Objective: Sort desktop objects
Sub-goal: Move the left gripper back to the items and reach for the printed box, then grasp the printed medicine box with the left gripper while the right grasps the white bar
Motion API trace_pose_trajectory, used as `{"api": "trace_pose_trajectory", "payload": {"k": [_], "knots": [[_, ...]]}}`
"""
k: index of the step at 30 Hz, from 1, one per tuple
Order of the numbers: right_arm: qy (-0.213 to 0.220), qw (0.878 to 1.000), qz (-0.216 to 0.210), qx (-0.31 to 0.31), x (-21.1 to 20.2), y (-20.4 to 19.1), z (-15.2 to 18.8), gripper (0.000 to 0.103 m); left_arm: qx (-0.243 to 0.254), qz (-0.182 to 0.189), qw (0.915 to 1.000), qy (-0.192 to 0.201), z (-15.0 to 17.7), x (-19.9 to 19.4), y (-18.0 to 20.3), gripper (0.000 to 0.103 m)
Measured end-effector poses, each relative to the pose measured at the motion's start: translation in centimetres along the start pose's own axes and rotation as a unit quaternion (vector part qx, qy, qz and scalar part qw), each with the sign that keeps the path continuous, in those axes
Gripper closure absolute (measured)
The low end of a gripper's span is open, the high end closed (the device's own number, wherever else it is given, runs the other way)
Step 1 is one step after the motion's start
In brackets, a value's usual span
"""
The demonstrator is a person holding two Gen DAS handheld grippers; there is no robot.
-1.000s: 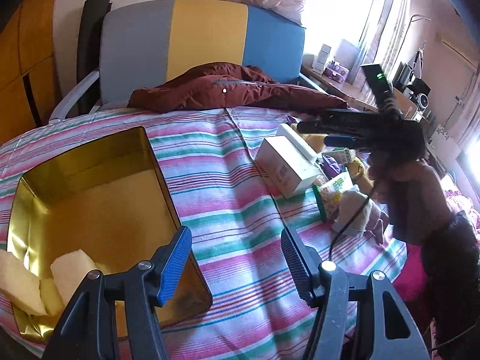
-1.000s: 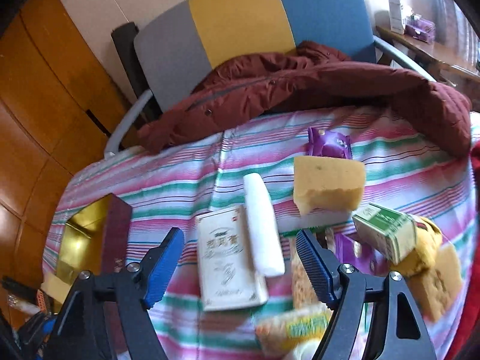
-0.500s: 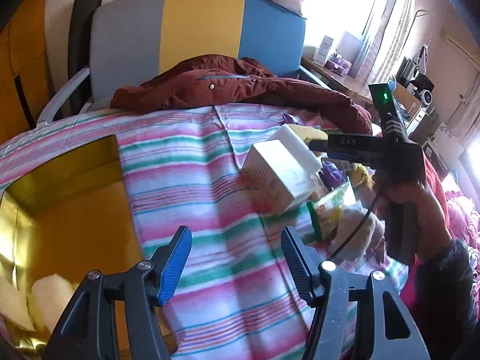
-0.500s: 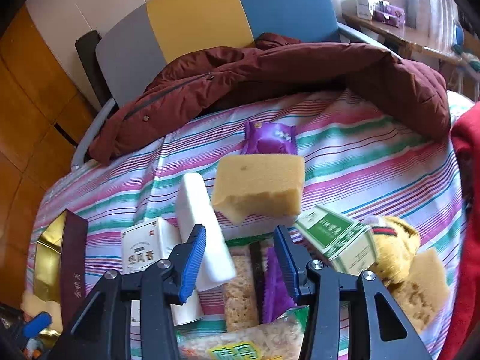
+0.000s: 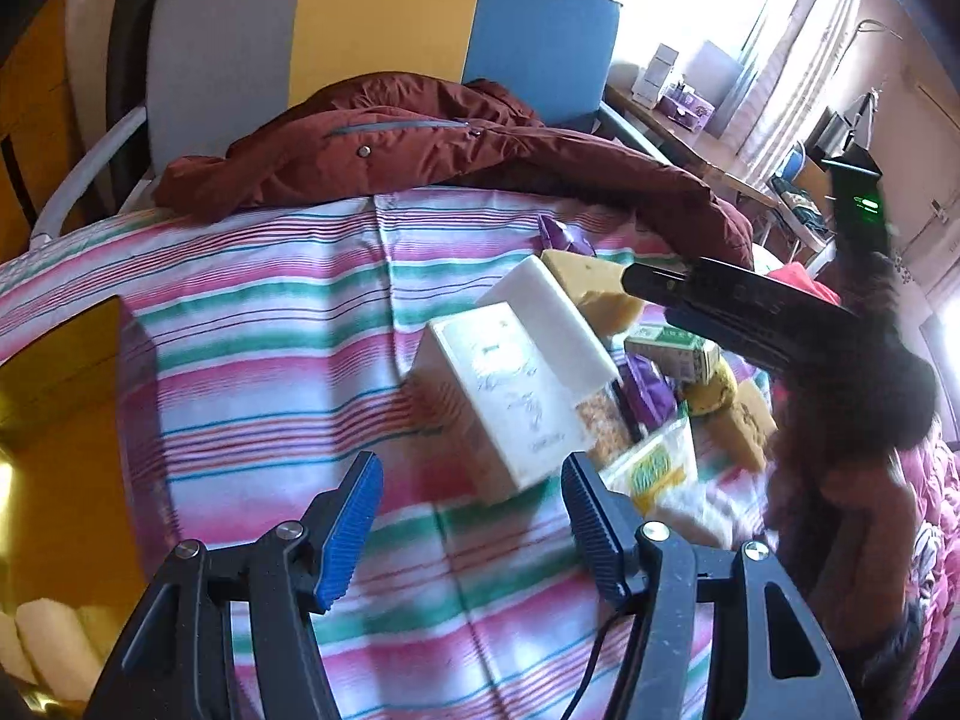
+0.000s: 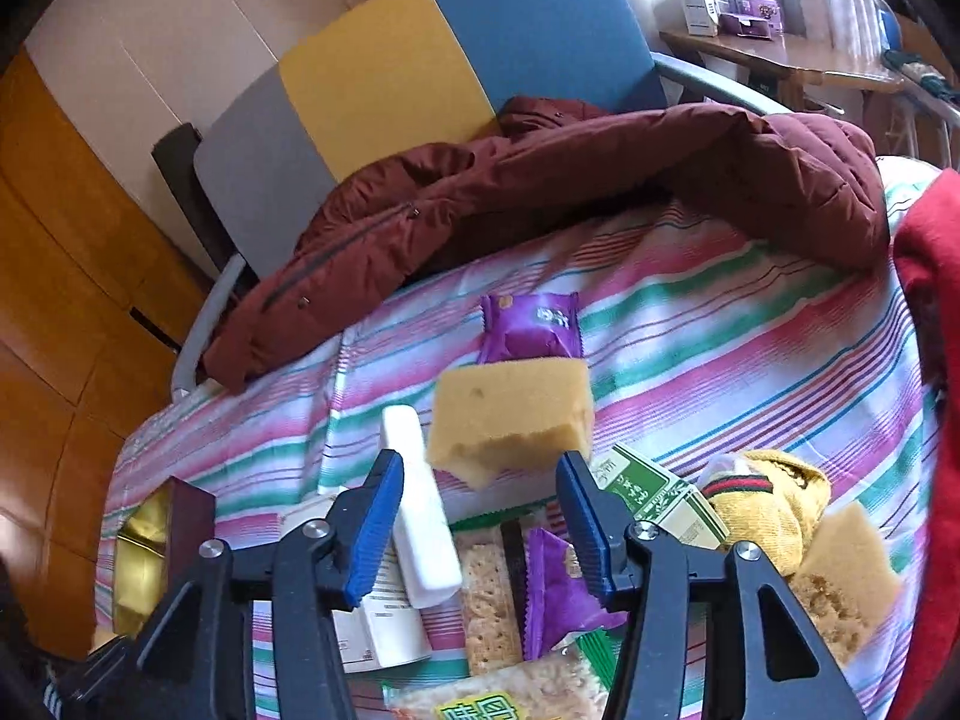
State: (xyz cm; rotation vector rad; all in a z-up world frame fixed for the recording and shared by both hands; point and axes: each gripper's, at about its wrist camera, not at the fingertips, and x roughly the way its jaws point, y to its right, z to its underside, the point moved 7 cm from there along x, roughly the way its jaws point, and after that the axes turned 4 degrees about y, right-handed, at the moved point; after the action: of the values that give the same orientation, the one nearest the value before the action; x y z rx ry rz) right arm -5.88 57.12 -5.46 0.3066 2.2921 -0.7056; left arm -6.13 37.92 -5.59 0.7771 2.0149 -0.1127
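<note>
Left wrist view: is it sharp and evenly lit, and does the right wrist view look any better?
Left wrist view: window blown out at upper right, white box and striped cloth motion-smeared. Right wrist view: evenly lit, yellow sponge fairly crisp, slight blur low down. Both show fisheye bending and dark corners.

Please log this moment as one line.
left tool: open, empty | right tool: opening, empty, over snack pile | yellow sponge: on pile

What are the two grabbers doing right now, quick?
Left gripper: open, holding nothing, aimed at the white box.
Right gripper: opening, nothing pressed between its pads, above the snacks.
</note>
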Motion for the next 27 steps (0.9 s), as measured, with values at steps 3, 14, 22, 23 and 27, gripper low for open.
{"api": "trace_pose_trajectory", "payload": {"k": [3, 14, 22, 23, 27], "knots": [[0.012, 1.000, -0.012, 0.006, -0.7, 0.0, -0.4, 0.040, -0.009, 0.003, 0.9998, -0.015, -0.7, 1.6, 0.5, 0.039], [0.029, 0.999, -0.033, 0.030, -1.6, 0.4, -1.1, 0.031, 0.009, -0.037, 0.9988, -0.030, -2.5, 5.9, 2.2, 0.019], [0.025, 0.999, -0.036, 0.022, -1.4, 0.2, -0.9, 0.030, -0.019, -0.027, 0.9981, -0.052, -2.0, 8.1, 0.7, 0.037], [0.023, 0.999, -0.036, 0.020, -1.3, 0.1, -0.9, 0.030, -0.022, -0.025, 0.9981, -0.051, -2.0, 8.1, 0.5, 0.039], [0.013, 0.999, -0.040, -0.005, -0.7, -0.9, -0.3, 0.031, -0.020, -0.008, 0.9988, -0.043, -1.5, 7.1, 0.0, 0.045]]}}
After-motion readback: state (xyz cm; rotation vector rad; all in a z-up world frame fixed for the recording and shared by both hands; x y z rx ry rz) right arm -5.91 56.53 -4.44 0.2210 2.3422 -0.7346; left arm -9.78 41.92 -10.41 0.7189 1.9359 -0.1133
